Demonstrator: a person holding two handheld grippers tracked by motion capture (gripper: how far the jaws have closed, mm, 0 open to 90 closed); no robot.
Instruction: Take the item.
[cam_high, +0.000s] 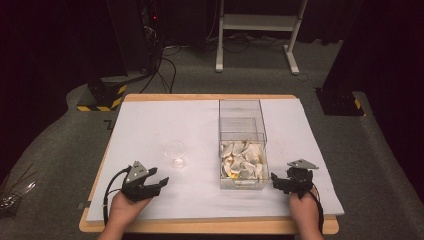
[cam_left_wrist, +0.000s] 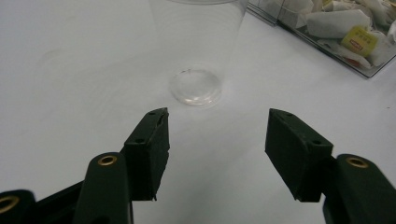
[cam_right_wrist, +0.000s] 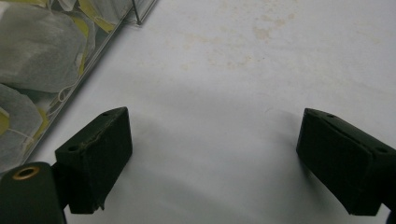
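A clear plastic cup (cam_high: 175, 153) stands upright on the white table cover, left of a clear box (cam_high: 243, 145) filled with tea bags (cam_high: 242, 160). My left gripper (cam_high: 159, 184) sits near the front left, open and pointing toward the cup. In the left gripper view the cup (cam_left_wrist: 196, 51) stands just beyond the open jaws with nothing between them. My right gripper (cam_high: 276, 181) rests at the box's front right corner, open. In the right gripper view the box wall and tea bags (cam_right_wrist: 42, 51) lie to the left of the empty jaws.
The white sheet (cam_high: 160, 125) covers a wooden table (cam_high: 210, 227). Beyond the table are a white desk frame (cam_high: 260, 30), black stands and cables on the grey carpet. Room on the sheet lies behind the cup and right of the box.
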